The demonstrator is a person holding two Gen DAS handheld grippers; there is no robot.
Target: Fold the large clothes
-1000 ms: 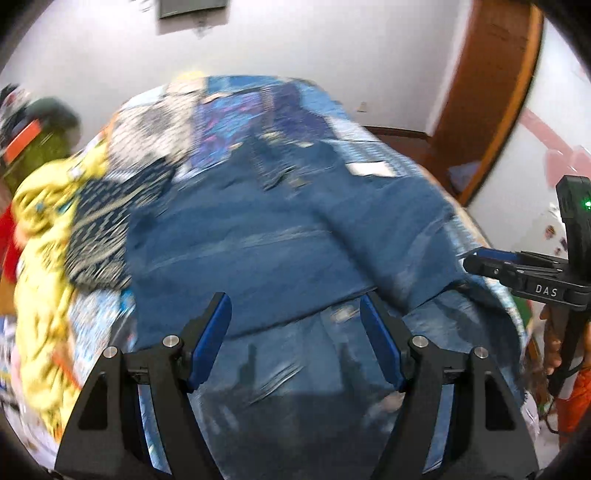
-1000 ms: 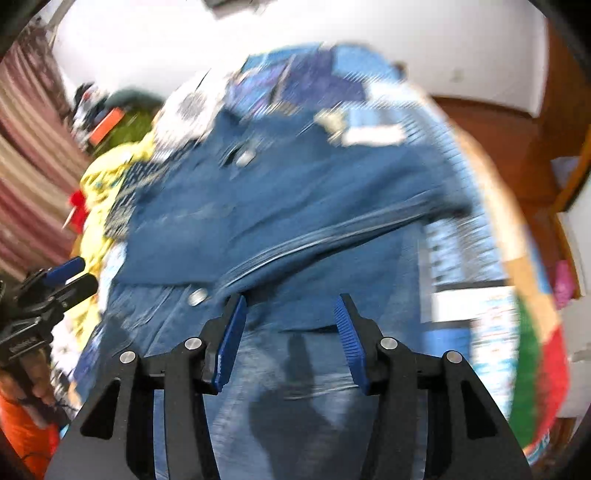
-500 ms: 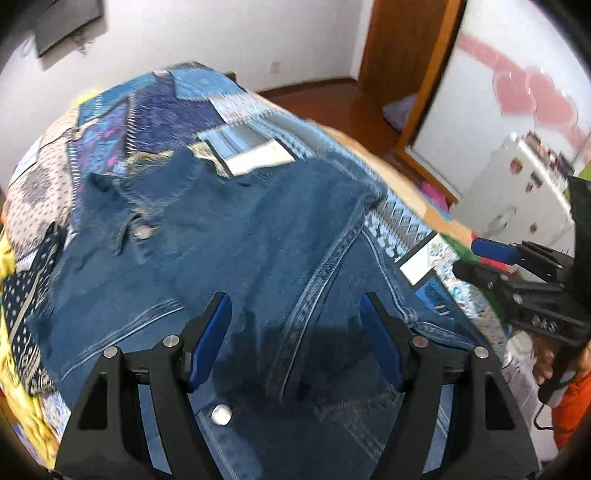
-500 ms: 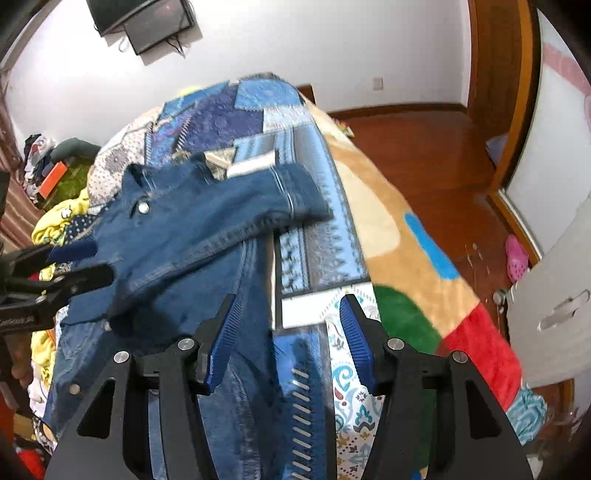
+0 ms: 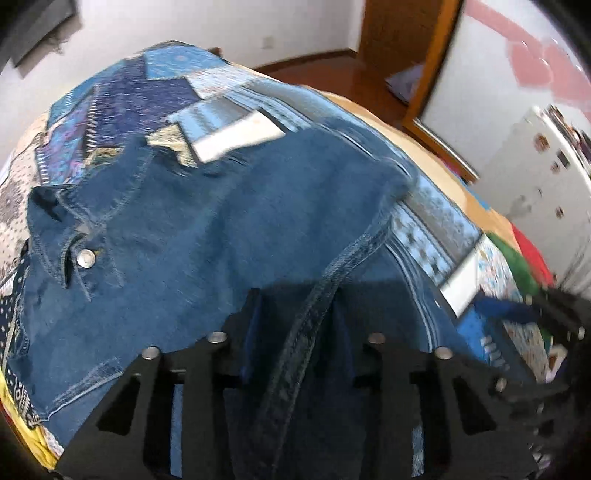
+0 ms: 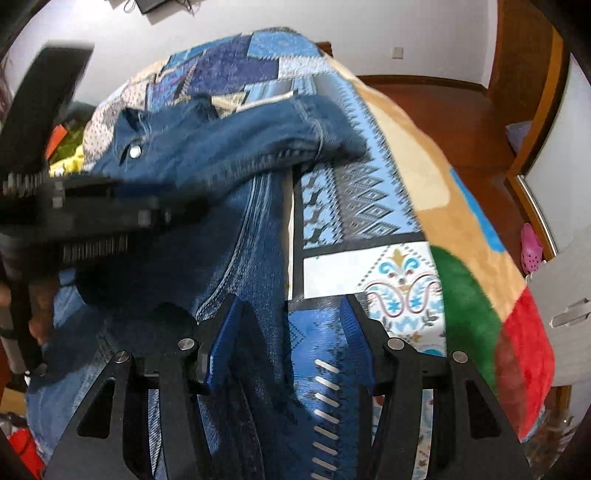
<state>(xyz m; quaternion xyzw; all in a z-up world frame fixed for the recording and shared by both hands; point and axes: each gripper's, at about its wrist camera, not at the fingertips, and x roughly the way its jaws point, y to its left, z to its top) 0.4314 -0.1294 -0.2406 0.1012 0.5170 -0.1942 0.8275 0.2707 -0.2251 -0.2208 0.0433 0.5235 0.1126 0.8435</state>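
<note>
While one sleeve (image 6: 288, 136) lies folded across the denim jacket (image 5: 221, 229), both grippers, left (image 5: 295, 325) and right (image 6: 288, 332), stand released; further folds remain.

Denim jacket (image 5: 229, 236): mid-blue, lighter stitching along seams, silver snap button (image 5: 86, 257) at left of frame. Patchwork bedspread (image 6: 354, 206): blue, navy, white geometric panels seen at centre; tan, green, red areas at right. Gripper pads (image 6: 225, 343): blue ribbed, on black frame. Floor (image 6: 461, 122): reddish-brown wood. Walls (image 6: 332, 18): white. Yellow fabric (image 5: 26, 417) noted at lower left.
</note>
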